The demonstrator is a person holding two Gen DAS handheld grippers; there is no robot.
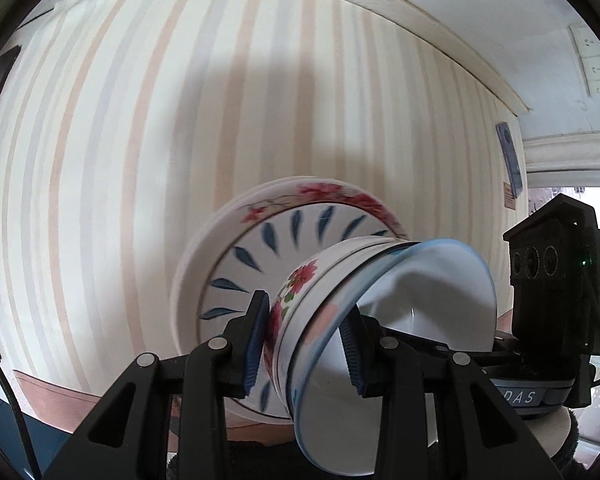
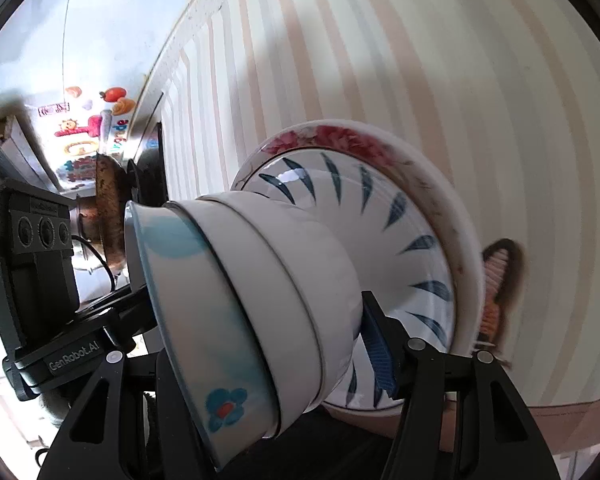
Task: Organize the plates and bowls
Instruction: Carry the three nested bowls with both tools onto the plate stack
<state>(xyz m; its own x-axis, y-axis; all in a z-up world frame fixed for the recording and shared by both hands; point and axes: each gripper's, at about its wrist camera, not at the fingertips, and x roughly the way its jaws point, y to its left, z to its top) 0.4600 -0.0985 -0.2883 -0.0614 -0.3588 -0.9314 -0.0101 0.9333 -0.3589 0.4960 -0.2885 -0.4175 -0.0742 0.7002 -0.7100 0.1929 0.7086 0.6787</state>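
One stack is held sideways between both grippers. Farthest is a wide plate with a red floral rim (image 1: 340, 194) (image 2: 340, 136), then a dish with blue leaf marks (image 1: 260, 248) (image 2: 412, 248). A floral bowl (image 1: 300, 280) and a blue-rimmed bowl (image 1: 420, 292) (image 2: 188, 280) nest on it, with a plain white bowl (image 2: 300, 264) between them. My left gripper (image 1: 304, 312) is shut on the bowl walls, one finger inside the blue-rimmed bowl. My right gripper (image 2: 260, 304) clamps the bowls from the other side; only its right finger (image 2: 376, 344) shows.
A striped pale surface (image 1: 180, 120) fills the background. White power sockets (image 1: 592, 60) sit at the upper right, and a blue flat object (image 1: 510, 156) lies near the edge. A dark pan (image 2: 108, 216), colourful stickers (image 2: 88, 132) and a brown-orange item (image 2: 496, 280) are nearby.
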